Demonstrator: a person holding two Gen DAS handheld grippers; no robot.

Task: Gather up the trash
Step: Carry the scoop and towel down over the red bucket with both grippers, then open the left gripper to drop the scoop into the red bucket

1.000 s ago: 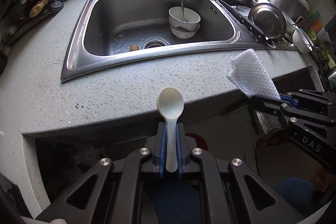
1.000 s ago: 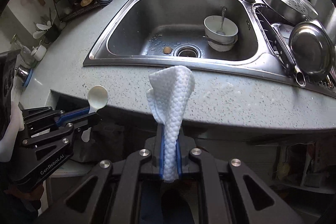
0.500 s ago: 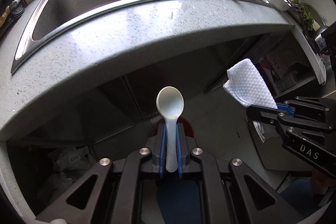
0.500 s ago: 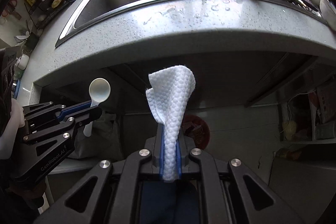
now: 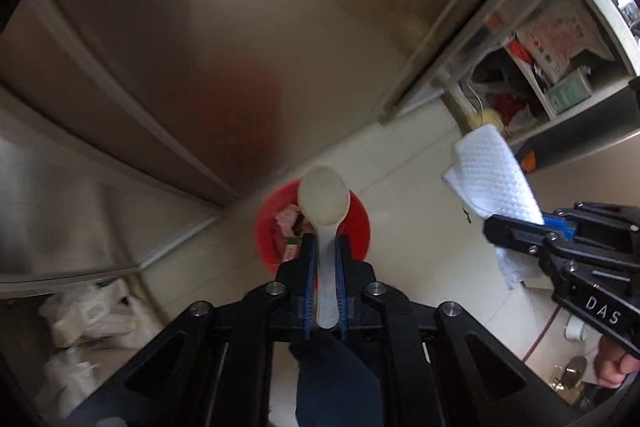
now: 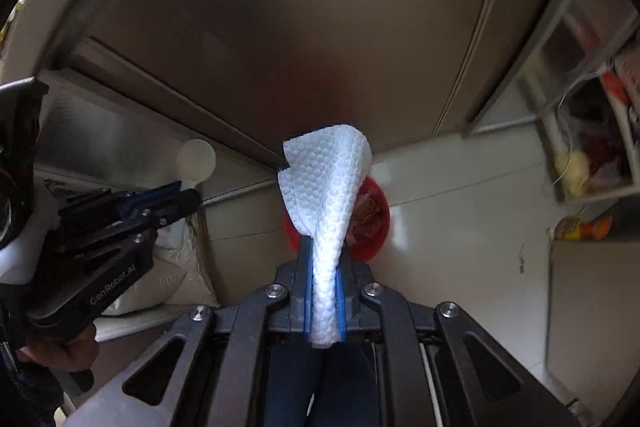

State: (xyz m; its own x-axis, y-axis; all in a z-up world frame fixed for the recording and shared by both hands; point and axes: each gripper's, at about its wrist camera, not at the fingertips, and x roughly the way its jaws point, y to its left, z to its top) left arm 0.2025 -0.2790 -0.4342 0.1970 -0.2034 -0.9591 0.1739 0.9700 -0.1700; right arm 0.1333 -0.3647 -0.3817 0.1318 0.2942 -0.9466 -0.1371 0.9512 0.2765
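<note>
My left gripper is shut on a white plastic spoon, bowl end forward, held above a red trash bin on the floor with wrappers in it. My right gripper is shut on a crumpled white paper towel, also over the red bin, which shows partly behind the towel. In the left wrist view the right gripper with the towel is to the right. In the right wrist view the left gripper with the spoon is to the left.
Metal cabinet doors stand behind the bin. White bags lie on the floor at the left. An open shelf unit with clutter stands at the right. Pale floor tiles surround the bin.
Both grippers have tilted and dropped from counter level down toward the floor. The sink and countertop have left view and the red bin now lies under the spoon and towel.
</note>
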